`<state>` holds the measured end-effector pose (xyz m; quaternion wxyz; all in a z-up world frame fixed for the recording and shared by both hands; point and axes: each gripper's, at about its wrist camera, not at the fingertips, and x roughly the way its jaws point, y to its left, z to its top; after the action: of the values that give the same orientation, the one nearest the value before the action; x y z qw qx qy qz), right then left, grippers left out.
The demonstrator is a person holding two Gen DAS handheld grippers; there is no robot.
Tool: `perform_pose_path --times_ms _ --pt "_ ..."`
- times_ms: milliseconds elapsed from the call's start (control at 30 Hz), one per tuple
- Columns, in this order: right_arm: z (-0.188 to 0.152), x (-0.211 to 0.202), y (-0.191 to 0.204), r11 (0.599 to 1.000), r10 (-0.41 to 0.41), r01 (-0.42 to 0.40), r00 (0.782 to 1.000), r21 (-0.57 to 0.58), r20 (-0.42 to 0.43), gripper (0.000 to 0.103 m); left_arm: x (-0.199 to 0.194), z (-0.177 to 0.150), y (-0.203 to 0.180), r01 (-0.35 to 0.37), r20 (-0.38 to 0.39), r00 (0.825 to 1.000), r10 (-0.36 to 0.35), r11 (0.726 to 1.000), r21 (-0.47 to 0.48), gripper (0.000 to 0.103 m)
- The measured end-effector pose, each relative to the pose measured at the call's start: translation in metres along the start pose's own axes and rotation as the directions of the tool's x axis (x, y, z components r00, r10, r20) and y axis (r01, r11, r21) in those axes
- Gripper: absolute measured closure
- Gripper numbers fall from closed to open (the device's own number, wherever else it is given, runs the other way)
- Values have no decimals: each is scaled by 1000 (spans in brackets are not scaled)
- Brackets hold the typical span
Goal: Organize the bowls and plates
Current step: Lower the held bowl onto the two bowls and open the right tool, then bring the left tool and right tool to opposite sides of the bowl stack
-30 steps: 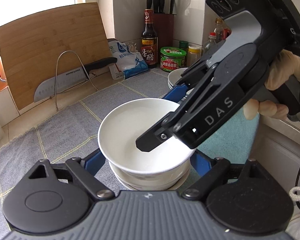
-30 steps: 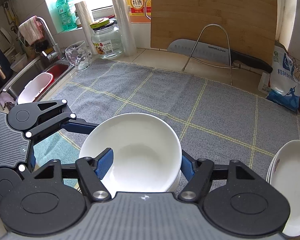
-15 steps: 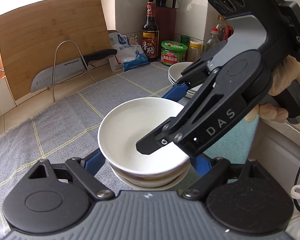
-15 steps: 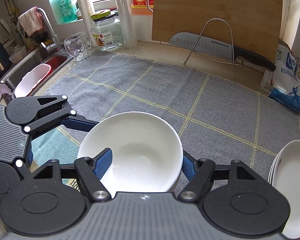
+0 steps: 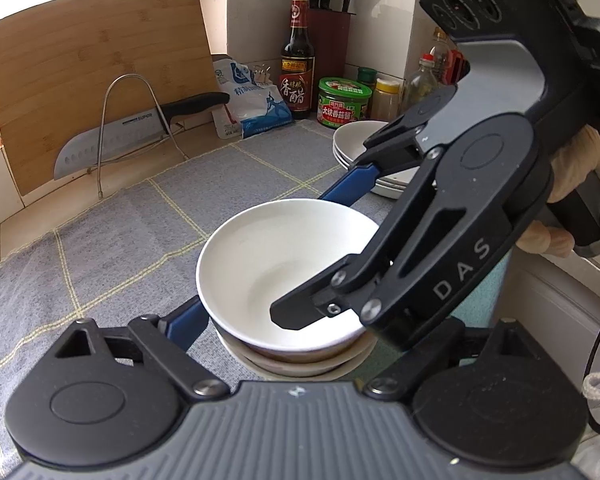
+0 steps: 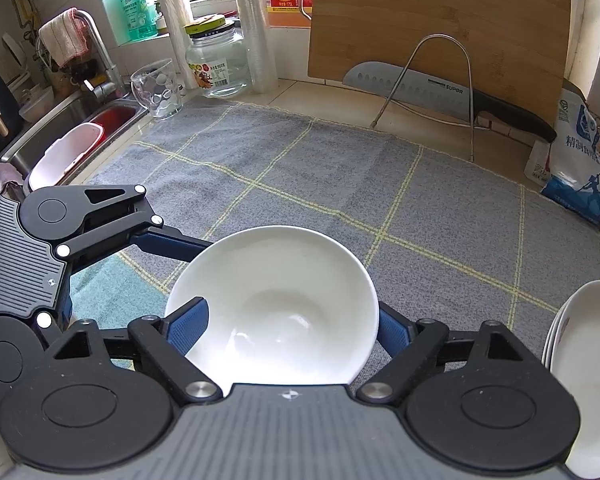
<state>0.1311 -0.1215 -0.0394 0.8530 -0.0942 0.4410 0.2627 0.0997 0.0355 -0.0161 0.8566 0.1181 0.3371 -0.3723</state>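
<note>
Right wrist view: the round white ceramic bowl [image 6: 274, 304] sits nested on stacked bowls near the grey checked mat's [image 6: 320, 184] front edge. The right gripper [image 6: 288, 326], jaws just opening, has released it; the left gripper [image 5: 316, 300] brackets the stack, spread wide, likely to steady it.

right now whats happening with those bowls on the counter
A person holds a gripper in each hand over the white bowl, which sits nested on a stack of bowls on the grey cloth. The right gripper has just been opening, its fingers either side of the rim. The left gripper stands wide around the stack. A pile of plates waits alongside.
</note>
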Motion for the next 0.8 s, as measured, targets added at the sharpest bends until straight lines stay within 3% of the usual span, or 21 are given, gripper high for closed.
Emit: perform_pose_path --times_ms 167,500,800 --pt "0 -5 2 1000 -3 4 1000 -6 25 0 -6 -1 -1 0 2 1000 0 1000 28 9" --pt "-15 -22 7 998 -55 56 997 -33 48 0 -24 -11 10 3 -3 1000 -3 999 54 8" --pt "-41 -43 16 995 -67 73 994 -65 90 0 -27 -25 21 4 -13 1000 -2 990 140 8"
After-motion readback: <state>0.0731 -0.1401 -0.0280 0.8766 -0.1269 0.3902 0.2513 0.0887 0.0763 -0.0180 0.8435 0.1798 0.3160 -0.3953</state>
